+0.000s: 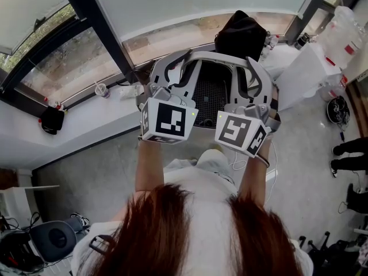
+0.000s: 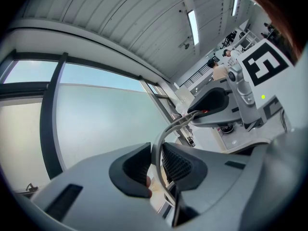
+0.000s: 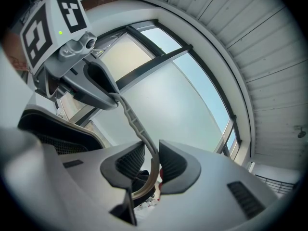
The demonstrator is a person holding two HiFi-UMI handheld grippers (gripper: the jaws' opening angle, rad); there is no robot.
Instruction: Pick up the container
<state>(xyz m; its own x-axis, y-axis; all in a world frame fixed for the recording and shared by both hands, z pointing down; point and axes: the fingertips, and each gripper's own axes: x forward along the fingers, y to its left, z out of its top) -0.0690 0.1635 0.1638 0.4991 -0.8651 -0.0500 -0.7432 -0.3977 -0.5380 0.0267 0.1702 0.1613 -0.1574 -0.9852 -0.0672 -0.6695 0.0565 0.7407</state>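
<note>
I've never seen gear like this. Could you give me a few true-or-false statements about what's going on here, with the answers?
1. The left gripper and the right gripper both clamp the grey rim of the container. True.
2. The left gripper holds nothing. False: the rim is pinched between its pads.
3. The marker cubes on the grippers are plain red. False: they carry black-and-white squares.
4. A black bag lies beyond the container, by the window. True.

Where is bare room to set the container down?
White ledge is bare between the black pouch and the cup; grey floor below it is open too. Crowded behind and right of the container: black bag, white bags.
</note>
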